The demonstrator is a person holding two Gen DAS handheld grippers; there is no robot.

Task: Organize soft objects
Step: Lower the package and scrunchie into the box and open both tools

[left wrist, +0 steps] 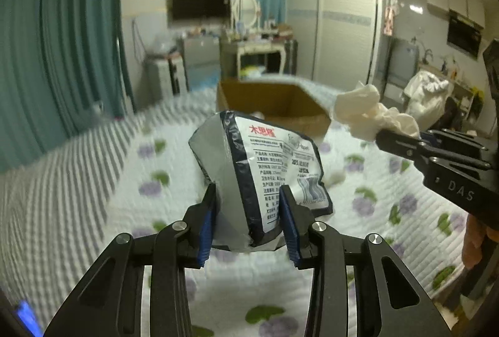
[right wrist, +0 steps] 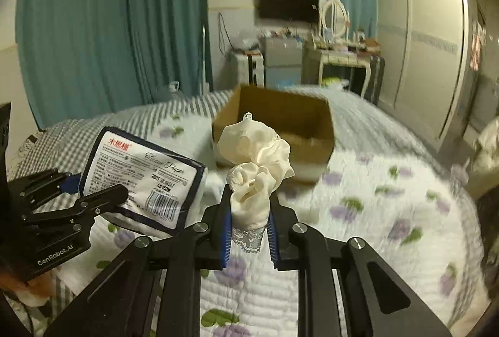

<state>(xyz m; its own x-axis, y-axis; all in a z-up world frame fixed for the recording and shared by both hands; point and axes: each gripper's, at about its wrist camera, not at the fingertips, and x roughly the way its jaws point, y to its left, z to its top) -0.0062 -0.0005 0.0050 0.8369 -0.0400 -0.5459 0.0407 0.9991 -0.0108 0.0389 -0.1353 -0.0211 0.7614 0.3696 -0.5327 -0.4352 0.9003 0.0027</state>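
Your left gripper clamps the tissue pack; your right gripper pinches the cream lace cloth. Both hang above the bed. Carry them level over the cardboard box, then release low inside.

A crumpled tissue pack and a bunched cream lace cloth are hanging above the quilt, near an open cardboard box.

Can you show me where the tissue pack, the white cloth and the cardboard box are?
tissue pack (left wrist: 268, 178), left wrist view, printed label.
white cloth (right wrist: 255, 156), right wrist view, bunched middle.
cardboard box (right wrist: 274, 109), right wrist view, inner back wall.
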